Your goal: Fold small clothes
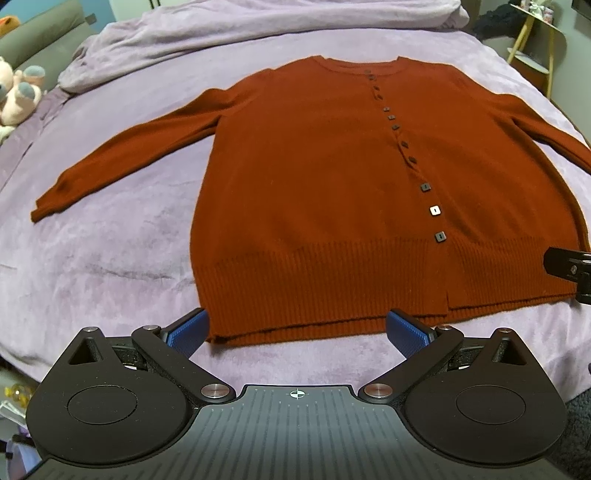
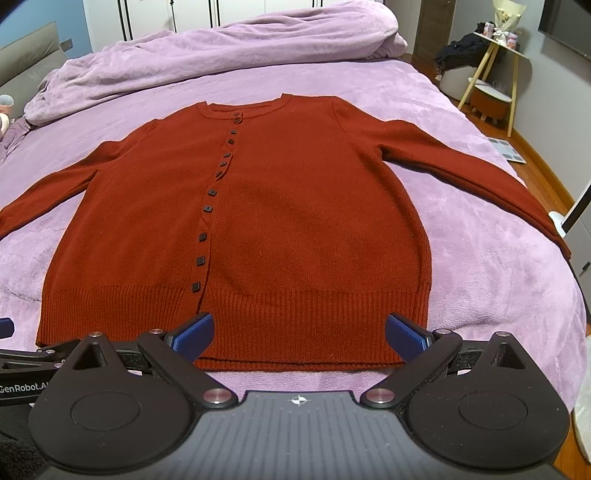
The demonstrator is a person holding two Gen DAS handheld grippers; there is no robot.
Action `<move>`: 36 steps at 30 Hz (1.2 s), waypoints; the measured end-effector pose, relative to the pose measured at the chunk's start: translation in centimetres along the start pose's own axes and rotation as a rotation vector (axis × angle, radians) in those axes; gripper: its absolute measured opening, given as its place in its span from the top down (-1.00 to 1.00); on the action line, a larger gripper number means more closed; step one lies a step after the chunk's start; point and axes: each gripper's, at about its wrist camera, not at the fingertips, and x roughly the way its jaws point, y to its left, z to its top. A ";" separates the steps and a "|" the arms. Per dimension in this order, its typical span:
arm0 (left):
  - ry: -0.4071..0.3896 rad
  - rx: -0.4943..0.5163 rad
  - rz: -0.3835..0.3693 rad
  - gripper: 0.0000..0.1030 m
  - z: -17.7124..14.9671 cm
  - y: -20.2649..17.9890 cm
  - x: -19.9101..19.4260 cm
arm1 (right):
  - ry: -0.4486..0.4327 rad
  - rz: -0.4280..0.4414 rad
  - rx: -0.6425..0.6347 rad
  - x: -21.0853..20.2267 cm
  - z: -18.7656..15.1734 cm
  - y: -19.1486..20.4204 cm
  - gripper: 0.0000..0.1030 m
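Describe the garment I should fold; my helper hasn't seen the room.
Find the purple plush bed cover. Flat across its middle lies a rust-red knitted cardigan, sleeves spread. Its row of small dark square buttons and ribbed hem mark it out from the crumpled lilac duvet behind.

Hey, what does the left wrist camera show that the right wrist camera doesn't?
Only the left wrist view shows the whole left sleeve cuff lying on the bed, and the pink plush toy at the far left.

Only the right wrist view shows the full right sleeve stretching toward the bed edge, the white wardrobe doors and the wooden floor.

Both show the rust-red cardigan spread flat and buttoned on the purple blanket, with the left gripper and right gripper open near the ribbed hem.
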 end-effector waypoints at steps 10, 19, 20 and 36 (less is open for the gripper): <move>0.011 -0.008 -0.012 -1.00 0.0 0.0 0.1 | -0.004 0.013 -0.002 0.1 -0.1 -0.1 -0.92; 0.000 -0.003 -0.005 -1.00 -0.2 -0.1 0.4 | -0.001 0.034 0.012 0.0 0.0 -0.4 -0.92; 0.001 -0.007 -0.010 -1.00 -0.2 0.0 0.4 | -0.003 0.039 0.016 0.0 0.0 -0.4 -0.92; 0.038 -0.029 -0.048 -1.00 -0.2 0.2 0.7 | -0.003 0.047 0.020 0.3 -0.1 -0.4 -0.92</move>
